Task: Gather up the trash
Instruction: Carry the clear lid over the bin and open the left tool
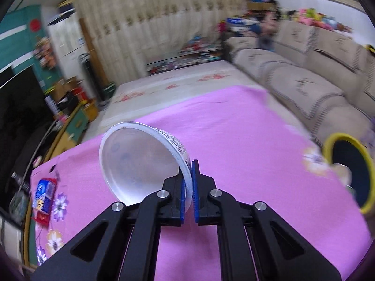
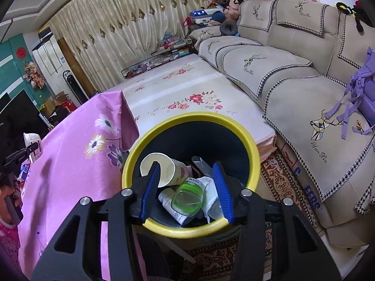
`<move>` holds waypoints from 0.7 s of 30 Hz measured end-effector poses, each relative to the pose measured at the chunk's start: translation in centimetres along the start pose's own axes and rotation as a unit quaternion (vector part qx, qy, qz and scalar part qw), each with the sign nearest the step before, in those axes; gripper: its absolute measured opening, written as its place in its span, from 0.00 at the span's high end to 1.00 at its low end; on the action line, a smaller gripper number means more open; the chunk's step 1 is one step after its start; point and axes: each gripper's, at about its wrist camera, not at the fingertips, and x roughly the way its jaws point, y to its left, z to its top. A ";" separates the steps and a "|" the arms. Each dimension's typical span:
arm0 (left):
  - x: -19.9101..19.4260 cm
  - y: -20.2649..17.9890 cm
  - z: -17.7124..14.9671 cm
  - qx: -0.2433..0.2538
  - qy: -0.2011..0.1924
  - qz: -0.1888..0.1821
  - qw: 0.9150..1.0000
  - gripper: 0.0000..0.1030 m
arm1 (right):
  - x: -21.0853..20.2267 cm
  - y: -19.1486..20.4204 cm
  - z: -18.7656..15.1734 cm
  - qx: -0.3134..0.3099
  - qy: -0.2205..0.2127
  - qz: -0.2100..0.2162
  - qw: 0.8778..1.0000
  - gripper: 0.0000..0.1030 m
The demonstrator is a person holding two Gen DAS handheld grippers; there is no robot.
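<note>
Left wrist view: left gripper point(image 1: 190, 182) clamps white cup point(image 1: 140, 161) rim above bench point(image 1: 246, 140); right gripper point(image 2: 186, 187) stands open, empty, over yellow-rimmed bin point(image 2: 187, 119).

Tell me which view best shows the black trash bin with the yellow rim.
The right wrist view: the black trash bin with the yellow rim sits centred, its whole rim and the trash inside visible. The left wrist view shows the bin only at the right edge, blurred and partly cut off.

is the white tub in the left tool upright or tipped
Tipped. The white tub lies on its side, its open mouth facing the camera, with the left tool pinching its rim above the pink tablecloth.
</note>
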 end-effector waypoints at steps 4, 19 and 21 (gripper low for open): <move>-4.0 -6.3 -0.4 0.040 -0.014 -0.068 0.997 0.94 | -1.9 -0.9 -0.3 -0.001 -0.015 -0.003 1.000 0.57; -6.7 -30.9 0.2 0.179 0.017 -0.245 0.953 0.94 | -5.3 -5.8 -2.1 0.013 -0.022 -0.024 0.999 0.57; -5.4 -32.7 0.6 0.185 0.030 -0.256 0.948 0.94 | -5.5 -6.1 -2.4 0.014 -0.021 -0.029 0.999 0.57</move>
